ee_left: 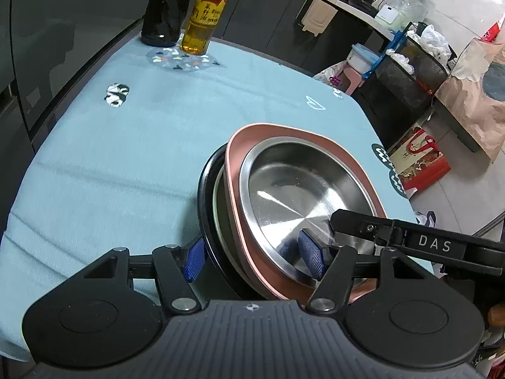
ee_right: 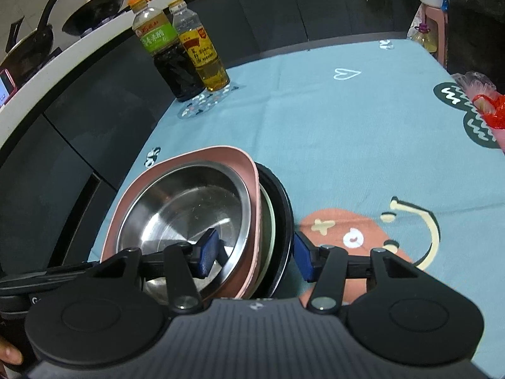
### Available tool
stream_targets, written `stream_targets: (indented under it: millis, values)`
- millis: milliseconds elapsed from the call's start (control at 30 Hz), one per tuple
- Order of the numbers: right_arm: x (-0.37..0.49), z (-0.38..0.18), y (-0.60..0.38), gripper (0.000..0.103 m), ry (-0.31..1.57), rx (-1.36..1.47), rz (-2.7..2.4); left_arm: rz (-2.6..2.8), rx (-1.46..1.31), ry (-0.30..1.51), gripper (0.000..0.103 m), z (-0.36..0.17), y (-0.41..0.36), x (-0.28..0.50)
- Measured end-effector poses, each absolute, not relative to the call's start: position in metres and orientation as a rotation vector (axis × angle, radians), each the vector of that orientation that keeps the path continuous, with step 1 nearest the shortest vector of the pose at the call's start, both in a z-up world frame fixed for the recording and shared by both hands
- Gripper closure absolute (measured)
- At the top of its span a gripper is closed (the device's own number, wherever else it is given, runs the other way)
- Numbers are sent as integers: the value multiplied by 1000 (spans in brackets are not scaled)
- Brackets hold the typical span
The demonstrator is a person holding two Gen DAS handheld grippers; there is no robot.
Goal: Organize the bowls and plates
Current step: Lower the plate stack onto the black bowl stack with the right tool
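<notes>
Both grippers, left [ee_left: 254, 257] and right [ee_right: 255, 254], straddle the stacked dishes [ee_left: 303, 199], pads not pressing. Only the right view shows pans [ee_right: 91, 12] behind the blue tablecloth [ee_right: 331, 132].

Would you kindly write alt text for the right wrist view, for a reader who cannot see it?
A nested stack on a blue tablecloth: steel bowl inside a pink plate, over a black dish. The right tool straddles the stack's near rim, pads not pressing. Two sauce bottles stand behind.
</notes>
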State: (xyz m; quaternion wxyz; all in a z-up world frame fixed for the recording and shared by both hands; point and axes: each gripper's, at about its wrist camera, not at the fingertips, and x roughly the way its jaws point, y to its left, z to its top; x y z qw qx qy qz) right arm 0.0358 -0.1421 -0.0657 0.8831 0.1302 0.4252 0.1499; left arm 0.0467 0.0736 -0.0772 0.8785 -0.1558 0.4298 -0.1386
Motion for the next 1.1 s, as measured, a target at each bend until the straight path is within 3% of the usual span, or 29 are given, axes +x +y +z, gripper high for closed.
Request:
stream_targets:
  millis: [500,1100]
  values:
    - [73,-60,-150,56,899,284,285,-294,-321,921,44,-73,63,91]
    - [164,-51,-175,56,874,336,227,-347,-297,901,44,-62,44,197]
